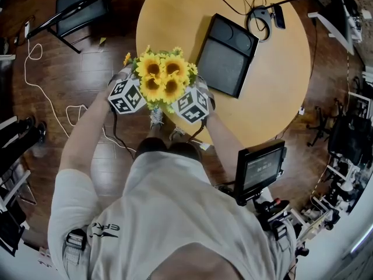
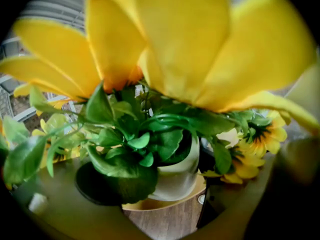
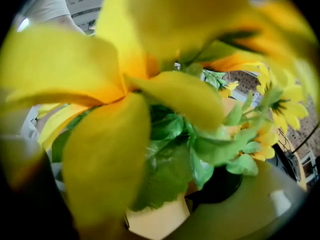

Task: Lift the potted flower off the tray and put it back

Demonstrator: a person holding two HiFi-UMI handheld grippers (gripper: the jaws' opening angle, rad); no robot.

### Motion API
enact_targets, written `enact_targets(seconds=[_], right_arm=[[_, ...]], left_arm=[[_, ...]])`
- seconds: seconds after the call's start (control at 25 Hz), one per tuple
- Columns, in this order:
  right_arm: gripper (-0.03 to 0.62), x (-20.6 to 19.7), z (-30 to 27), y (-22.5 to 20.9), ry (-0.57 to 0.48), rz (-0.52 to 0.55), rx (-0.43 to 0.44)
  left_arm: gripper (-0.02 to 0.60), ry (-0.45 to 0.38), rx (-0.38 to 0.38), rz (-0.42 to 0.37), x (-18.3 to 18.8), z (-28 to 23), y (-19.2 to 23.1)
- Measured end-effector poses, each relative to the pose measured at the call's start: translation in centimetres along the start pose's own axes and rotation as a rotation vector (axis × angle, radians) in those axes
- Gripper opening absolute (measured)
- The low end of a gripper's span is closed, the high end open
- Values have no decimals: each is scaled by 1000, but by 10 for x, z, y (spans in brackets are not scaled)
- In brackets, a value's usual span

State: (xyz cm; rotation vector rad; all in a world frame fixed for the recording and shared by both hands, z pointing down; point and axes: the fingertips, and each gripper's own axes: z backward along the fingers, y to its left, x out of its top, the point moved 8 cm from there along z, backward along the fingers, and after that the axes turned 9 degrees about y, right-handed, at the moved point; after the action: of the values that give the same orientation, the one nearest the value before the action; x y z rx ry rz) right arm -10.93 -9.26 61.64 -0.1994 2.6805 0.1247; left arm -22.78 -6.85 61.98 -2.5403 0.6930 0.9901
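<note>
Head view, potted flower [image 1: 162, 77] between left hand-held gripper [image 1: 127, 95] and right hand-held gripper [image 1: 193, 104], both clamped on it (tray [image 1: 224, 57] apart)

Smooth glossy white pot [image 2: 177, 179], matt black tray [image 1: 226, 54], smooth pale wooden tabletop [image 1: 280, 98].

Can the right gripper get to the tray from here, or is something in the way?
Probably yes. The tray lies bare on the table just beyond the right gripper, with only open tabletop between. The flower crowds its fingers, though, and blocks most of its camera's view.
</note>
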Motion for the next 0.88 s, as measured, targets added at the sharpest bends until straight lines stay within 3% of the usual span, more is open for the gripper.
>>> enact_targets(seconds=[0.56,0.88], right_arm=[[423,1,-4,0,-4,8,4],[423,12,11,-10,-43,23,-22]], left_arm=[[483,1,3,0,-4,0,1],[482,-7,37,-31,12,12,12]])
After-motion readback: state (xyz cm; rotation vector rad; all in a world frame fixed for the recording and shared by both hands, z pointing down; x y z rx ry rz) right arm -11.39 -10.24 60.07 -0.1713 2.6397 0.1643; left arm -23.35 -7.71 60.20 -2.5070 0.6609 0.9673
